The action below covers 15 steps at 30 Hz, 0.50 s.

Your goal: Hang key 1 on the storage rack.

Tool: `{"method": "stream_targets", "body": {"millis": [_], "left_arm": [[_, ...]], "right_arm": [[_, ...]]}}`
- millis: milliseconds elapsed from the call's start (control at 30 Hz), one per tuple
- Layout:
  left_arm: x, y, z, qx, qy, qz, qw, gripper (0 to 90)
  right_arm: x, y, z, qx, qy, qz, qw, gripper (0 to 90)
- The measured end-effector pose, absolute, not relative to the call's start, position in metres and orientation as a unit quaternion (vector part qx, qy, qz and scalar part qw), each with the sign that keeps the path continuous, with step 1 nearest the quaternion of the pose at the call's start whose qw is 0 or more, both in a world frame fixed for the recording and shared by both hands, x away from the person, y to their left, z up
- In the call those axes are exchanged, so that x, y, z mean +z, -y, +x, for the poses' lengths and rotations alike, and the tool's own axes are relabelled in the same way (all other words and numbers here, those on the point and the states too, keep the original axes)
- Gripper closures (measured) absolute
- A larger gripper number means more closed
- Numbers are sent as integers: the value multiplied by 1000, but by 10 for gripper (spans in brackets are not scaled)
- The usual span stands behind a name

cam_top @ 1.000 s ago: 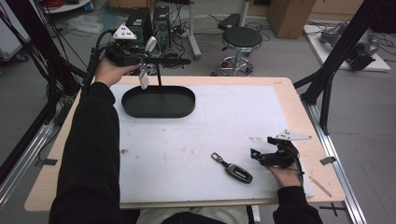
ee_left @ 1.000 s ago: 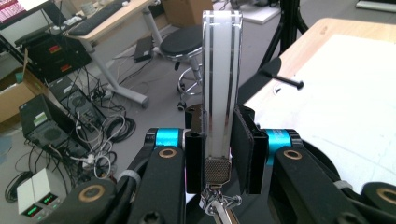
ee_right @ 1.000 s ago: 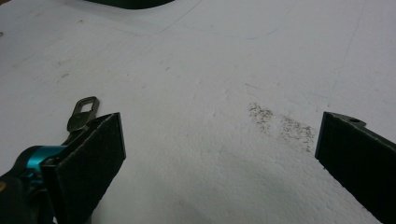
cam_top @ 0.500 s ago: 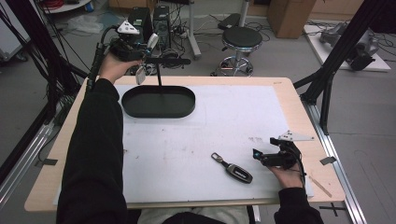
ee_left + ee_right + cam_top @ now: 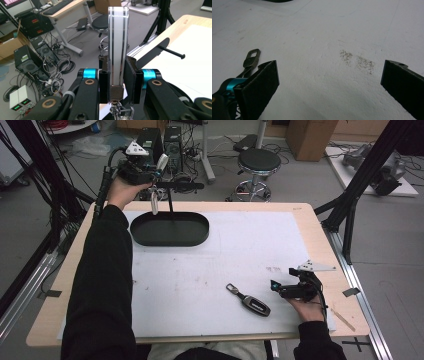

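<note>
On the high view the left gripper [image 5: 156, 182] is raised beyond the table's far edge at about eleven o'clock, past the black tray [image 5: 169, 229]. Its jaws are clenched on a flat white fob [image 5: 162, 161] with dark stripes. In the left gripper view the fob [image 5: 118, 42] stands straight up between the two black pads, a metal mesh end and ring hanging at its foot. From the gripper, in the high view, a pale strip with a ring [image 5: 154, 202] dangles over the tray's far rim — I cannot tell whether it touches the rim.

The tray is oval and shallow, and lies on the white mat [image 5: 220, 270] at about eleven o'clock from the table's middle. A thin black rod [image 5: 170, 205] stands up out of it.

The right gripper [image 5: 280, 287] rests low on the mat at about four o'clock, held by the right hand [image 5: 306, 308]. Its jaws are released, wide apart, with bare mat between them in the right gripper view. A dark car key [image 5: 248, 300] lies flat on the mat at about nine o'clock from this gripper, near but apart. Its metal clip [image 5: 252, 58] shows just beyond the gripper's left pad in the right gripper view. A faint grey smudge [image 5: 357, 61] marks the mat between the pads.
</note>
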<state>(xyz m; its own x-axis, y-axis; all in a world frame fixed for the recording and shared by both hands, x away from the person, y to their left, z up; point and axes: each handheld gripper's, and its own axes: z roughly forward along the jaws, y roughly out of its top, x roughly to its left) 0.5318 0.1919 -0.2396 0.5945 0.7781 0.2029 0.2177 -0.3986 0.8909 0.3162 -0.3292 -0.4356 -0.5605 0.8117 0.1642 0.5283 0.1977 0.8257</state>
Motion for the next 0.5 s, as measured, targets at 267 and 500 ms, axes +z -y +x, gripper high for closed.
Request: {"method": "stream_targets", "body": {"millis": [267, 500], "left_arm": [[-242, -188, 536, 338, -340, 767, 427, 754], [-246, -199, 532, 320, -382, 748, 439, 466]], "right_arm": [[-436, 329, 316, 450, -760, 443, 154, 8], [-436, 329, 315, 451, -759, 443, 155, 8]]}}
